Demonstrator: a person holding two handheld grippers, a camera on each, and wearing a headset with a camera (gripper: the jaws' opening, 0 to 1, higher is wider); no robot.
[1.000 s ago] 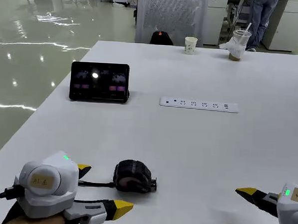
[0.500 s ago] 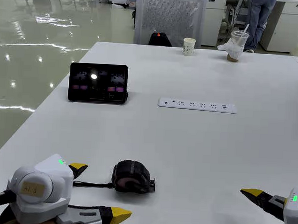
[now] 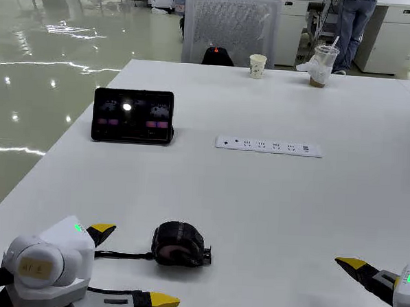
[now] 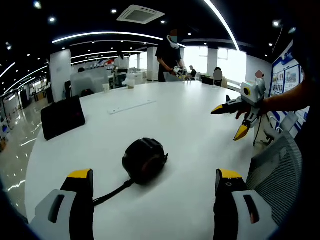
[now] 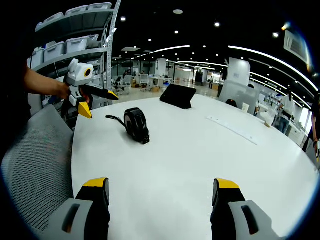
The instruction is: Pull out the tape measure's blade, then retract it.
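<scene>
A black tape measure [image 3: 179, 244] lies on the white table [image 3: 271, 205] near its front edge, blade in. Its thin black wrist strap [image 3: 124, 255] trails left. My left gripper [image 3: 134, 267] stands open just left of it, yellow tips on either side of the strap, touching nothing. In the left gripper view the tape measure [image 4: 144, 159] sits a short way ahead, between the open jaws of the left gripper [image 4: 154, 173]. My right gripper [image 3: 363, 285] is open at the far right, well away from it. In the right gripper view the tape measure [image 5: 136, 122] lies far ahead of the right gripper [image 5: 161, 183].
A dark tablet [image 3: 133, 115] stands propped at the left. A white power strip [image 3: 268, 146] lies mid-table. A paper cup [image 3: 257, 65] and a plastic cup with a straw [image 3: 320, 63] stand at the far edge, with a mesh chair [image 3: 229, 27] behind.
The head view has shifted, so both grippers sit lower in the picture. The tape measure has stayed where it was, and both grippers remain open.
</scene>
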